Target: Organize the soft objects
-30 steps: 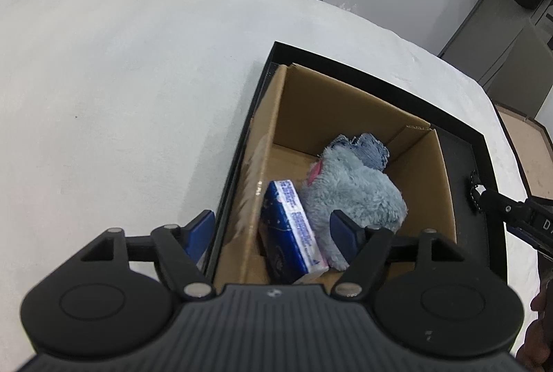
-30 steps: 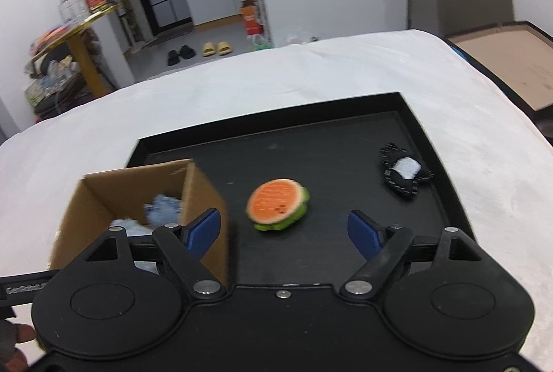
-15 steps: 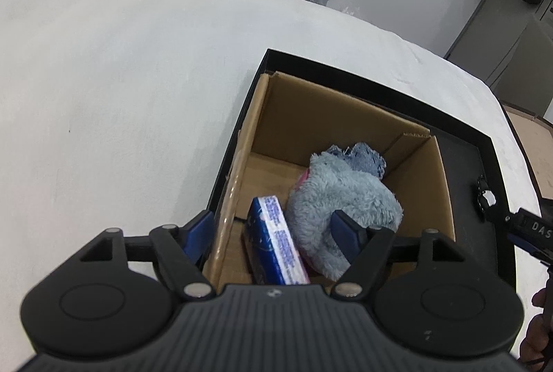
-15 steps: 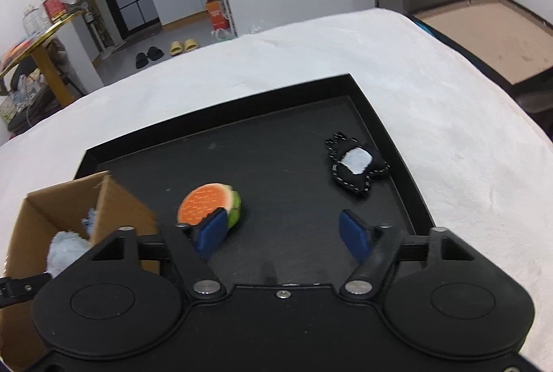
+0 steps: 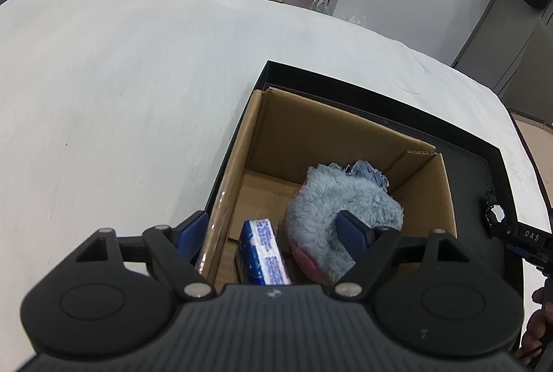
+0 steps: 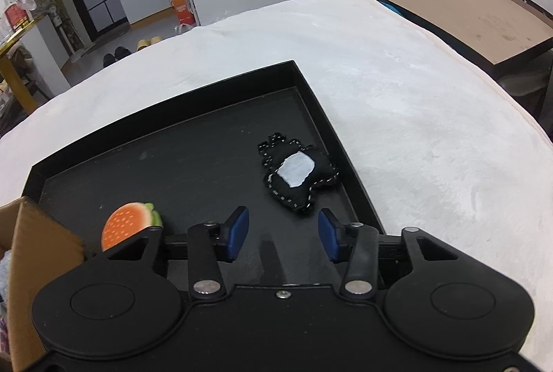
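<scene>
A cardboard box point(image 5: 345, 130) stands in the left end of a black tray point(image 5: 380, 95). Inside it lie a fluffy blue plush point(image 5: 342, 202) and a blue tissue pack point(image 5: 264, 247). My left gripper point(image 5: 273, 230) hovers over the box's near left corner, jaws opening, gripping nothing. In the right wrist view a black plush toy with a white patch point(image 6: 297, 175) lies near the tray's point(image 6: 328, 109) right rim, just ahead of my right gripper point(image 6: 283, 232). That gripper's jaws are closing with nothing between them. A burger toy point(image 6: 129, 227) sits to its left beside the box point(image 6: 34, 251).
The tray rests on a white padded surface point(image 5: 121, 95) with wide room on both sides. A brown-topped table point(image 6: 477, 9) stands beyond the right edge. A hand and the other gripper point(image 5: 525, 237) show at the right edge of the left wrist view.
My right gripper has swung right and lower, from in front of the burger toy to just behind the black plush, and its jaws have narrowed. The left gripper's jaws have widened slightly.
</scene>
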Demonstrator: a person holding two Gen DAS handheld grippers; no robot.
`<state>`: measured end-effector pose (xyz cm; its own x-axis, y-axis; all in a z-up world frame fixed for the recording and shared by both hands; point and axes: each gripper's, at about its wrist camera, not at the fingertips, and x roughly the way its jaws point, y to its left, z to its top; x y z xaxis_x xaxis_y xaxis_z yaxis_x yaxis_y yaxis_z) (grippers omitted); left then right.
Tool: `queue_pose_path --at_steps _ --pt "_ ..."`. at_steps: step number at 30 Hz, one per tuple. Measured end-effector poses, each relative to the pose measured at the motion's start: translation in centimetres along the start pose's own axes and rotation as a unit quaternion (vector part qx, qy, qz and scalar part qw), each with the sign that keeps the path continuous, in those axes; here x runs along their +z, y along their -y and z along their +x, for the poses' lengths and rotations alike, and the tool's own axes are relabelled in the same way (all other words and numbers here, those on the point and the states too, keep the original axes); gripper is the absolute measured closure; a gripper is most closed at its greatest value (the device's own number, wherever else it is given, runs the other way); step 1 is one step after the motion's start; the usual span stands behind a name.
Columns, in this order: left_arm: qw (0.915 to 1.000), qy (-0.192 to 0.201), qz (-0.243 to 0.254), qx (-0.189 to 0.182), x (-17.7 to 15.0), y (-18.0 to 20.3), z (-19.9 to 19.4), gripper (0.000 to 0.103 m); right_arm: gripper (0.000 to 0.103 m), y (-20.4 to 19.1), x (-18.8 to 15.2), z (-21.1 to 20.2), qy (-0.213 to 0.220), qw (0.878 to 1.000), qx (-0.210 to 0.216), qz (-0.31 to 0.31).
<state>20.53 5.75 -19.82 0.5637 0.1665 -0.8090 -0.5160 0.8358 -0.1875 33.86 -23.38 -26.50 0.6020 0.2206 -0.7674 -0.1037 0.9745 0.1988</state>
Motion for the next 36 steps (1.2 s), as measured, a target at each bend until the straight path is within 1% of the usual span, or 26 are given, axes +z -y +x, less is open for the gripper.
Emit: queue_pose_path --at_steps 3,8,11,12,13,14,15,16,19,25,36 --pt "1.0000 0.001 0.003 0.002 0.0 0.1 0.2 0.022 0.060 0.0 0.1 0.6 0.000 1.000 -0.001 -0.003" --pt "1.0000 0.001 0.005 0.002 0.0 0.2 0.3 0.021 0.064 0.1 0.2 1.7 -0.007 1.000 -0.001 -0.002" --pt "1.0000 0.000 0.004 0.001 0.1 0.2 0.5 0.021 0.069 0.2 0.2 2.1 -0.011 1.000 -0.001 0.000" --pt "1.0000 0.000 0.004 0.001 0.1 0.2 0.5 0.021 0.073 0.1 0.2 2.2 -0.013 1.000 0.000 -0.001" --pt "1.0000 0.000 0.004 0.001 0.1 0.2 0.6 0.021 0.081 0.1 0.2 2.2 -0.012 1.000 0.000 -0.004" --pt "1.0000 0.000 0.003 0.000 0.2 0.2 0.7 0.021 0.086 0.0 0.2 2.2 -0.012 1.000 0.001 -0.009" --pt "1.0000 -0.001 0.003 -0.001 0.2 0.2 0.7 0.021 0.096 -0.1 0.2 2.2 -0.012 1.000 0.002 -0.014" --pt "1.0000 -0.001 0.002 -0.001 0.2 0.2 0.7 0.021 0.098 -0.2 0.1 1.9 -0.011 1.000 0.003 -0.017" --pt "1.0000 -0.003 -0.001 -0.004 0.2 0.0 1.0 0.021 0.100 -0.5 -0.1 1.2 -0.005 1.000 0.005 -0.025" --pt "0.9999 -0.007 -0.005 -0.009 0.1 -0.3 1.0 0.021 0.100 -0.7 -0.6 0.1 -0.005 1.000 0.010 -0.027" --pt "0.9996 -0.013 -0.016 -0.018 -0.2 -1.2 0.5 0.021 0.100 -1.4 -1.9 -1.8 -0.016 0.999 0.013 -0.028"
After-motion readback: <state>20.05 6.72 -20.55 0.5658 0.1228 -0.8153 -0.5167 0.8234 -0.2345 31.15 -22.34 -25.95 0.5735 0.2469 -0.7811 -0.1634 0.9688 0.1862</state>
